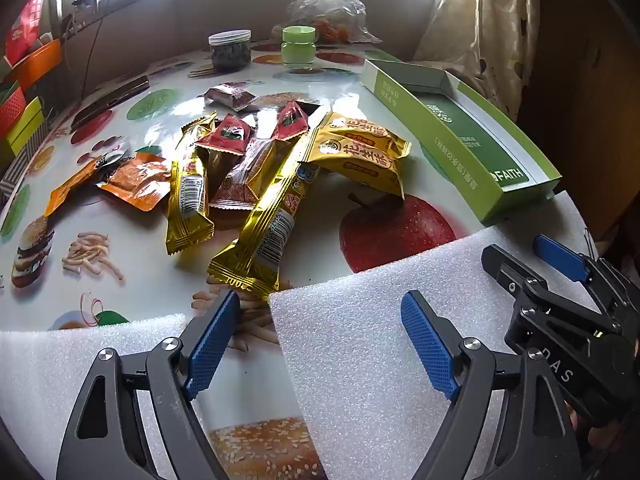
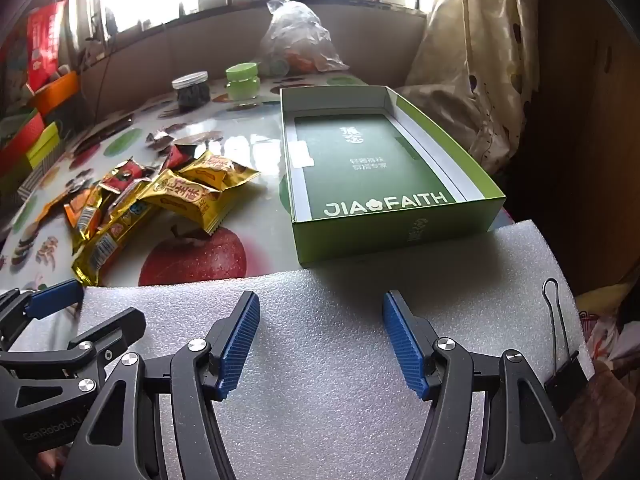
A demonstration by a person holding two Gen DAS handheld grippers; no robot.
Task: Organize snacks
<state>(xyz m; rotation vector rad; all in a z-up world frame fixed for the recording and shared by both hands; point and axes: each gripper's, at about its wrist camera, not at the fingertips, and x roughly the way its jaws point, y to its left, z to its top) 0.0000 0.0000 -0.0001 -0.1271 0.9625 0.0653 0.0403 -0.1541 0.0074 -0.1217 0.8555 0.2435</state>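
Snack packets [image 1: 248, 168] lie in a loose, overlapping heap on the fruit-printed table [image 1: 132, 280], left of an empty green box [image 2: 384, 184] marked JIA FAITH. Both grippers hover low over white foam sheets [image 2: 320, 340] at the near edge: the left gripper [image 1: 320, 344] has its blue fingers [image 1: 212, 344] spread wide with nothing between them, and the right gripper [image 2: 320, 344] is likewise open and empty. The nearest long gold packet [image 1: 260, 236] looks glossy and slippery, so a pinch may slide off it, or catch two overlapping wrappers at once. A sweeping reach could scatter the heap, or nudge the lightweight box towards the table edge.
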